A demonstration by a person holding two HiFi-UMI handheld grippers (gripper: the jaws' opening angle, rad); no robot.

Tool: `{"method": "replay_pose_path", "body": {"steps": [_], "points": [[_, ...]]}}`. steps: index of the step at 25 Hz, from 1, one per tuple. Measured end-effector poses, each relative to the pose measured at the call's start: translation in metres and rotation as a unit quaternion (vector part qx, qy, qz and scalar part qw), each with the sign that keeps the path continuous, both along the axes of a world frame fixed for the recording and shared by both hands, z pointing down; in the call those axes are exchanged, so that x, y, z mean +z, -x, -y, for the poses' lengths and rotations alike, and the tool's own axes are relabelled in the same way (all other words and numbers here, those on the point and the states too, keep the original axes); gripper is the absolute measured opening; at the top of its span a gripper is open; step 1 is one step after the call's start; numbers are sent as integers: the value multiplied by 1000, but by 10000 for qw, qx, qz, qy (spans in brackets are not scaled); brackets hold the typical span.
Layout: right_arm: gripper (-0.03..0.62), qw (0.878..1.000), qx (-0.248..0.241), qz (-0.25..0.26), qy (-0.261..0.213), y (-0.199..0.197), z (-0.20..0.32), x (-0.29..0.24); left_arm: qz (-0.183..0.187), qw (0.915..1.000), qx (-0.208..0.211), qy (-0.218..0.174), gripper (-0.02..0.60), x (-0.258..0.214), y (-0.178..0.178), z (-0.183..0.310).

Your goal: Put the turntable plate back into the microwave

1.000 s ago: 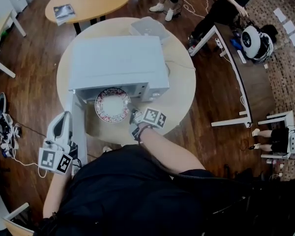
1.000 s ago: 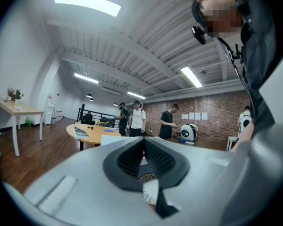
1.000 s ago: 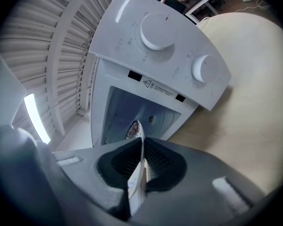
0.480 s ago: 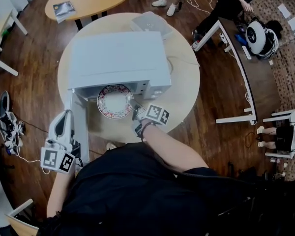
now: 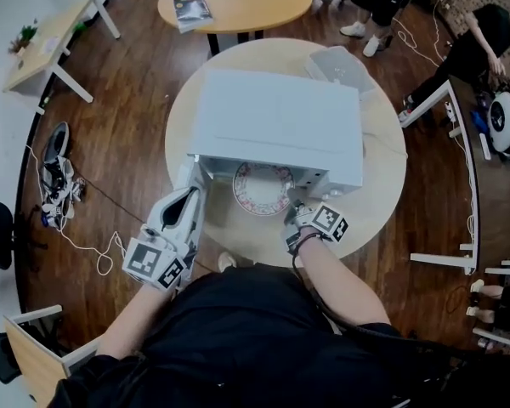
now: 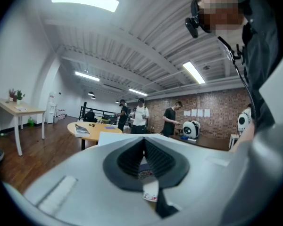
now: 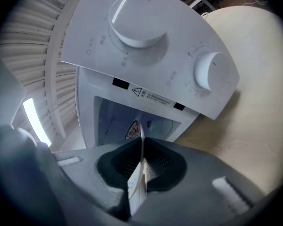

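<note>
The turntable plate [image 5: 260,189], white with a red patterned rim, lies level at the mouth of the white microwave [image 5: 276,121], its far part under the cavity's top edge. My right gripper [image 5: 291,214] is shut on the plate's near right rim. In the right gripper view the plate [image 7: 140,136] runs edge-on between the pads, in front of the open cavity [image 7: 125,119] and the knob panel [image 7: 146,46]. My left gripper [image 5: 189,197] hovers by the open door [image 5: 189,169] at the microwave's left, its jaws [image 6: 144,147] meeting at the tips with nothing held.
The microwave stands on a round pale table [image 5: 370,202] with a clear lidded box [image 5: 340,65] behind it. A second round table [image 5: 238,2] stands beyond, with people near it. A desk frame [image 5: 446,143] is at the right, shoes [image 5: 55,172] on the floor at the left.
My left gripper has drawn in towards the open door and the microwave. The right gripper still grips the plate at the cavity mouth. The head camera's view has shifted.
</note>
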State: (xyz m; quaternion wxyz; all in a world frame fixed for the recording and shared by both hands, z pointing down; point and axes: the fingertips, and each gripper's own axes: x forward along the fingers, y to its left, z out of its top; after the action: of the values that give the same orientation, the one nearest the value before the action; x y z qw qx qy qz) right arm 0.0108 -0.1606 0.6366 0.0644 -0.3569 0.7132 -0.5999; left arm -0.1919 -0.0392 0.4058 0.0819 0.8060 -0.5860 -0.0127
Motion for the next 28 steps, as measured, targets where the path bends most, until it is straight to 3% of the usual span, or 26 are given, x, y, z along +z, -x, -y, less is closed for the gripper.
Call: {"method": "replay_pose_path", "body": {"steps": [8,15,28], "points": [[20,9997,77,207,104,7,-4,23,134,9997,94,184,5,23,-5,-1],[20,9999,104,-18,98,12,10,28,168,9997,119,129,5,32,1,10],[20,9993,299,-197,-52,16,20,27,19,9994,350,-68,3,7,7,24]]}}
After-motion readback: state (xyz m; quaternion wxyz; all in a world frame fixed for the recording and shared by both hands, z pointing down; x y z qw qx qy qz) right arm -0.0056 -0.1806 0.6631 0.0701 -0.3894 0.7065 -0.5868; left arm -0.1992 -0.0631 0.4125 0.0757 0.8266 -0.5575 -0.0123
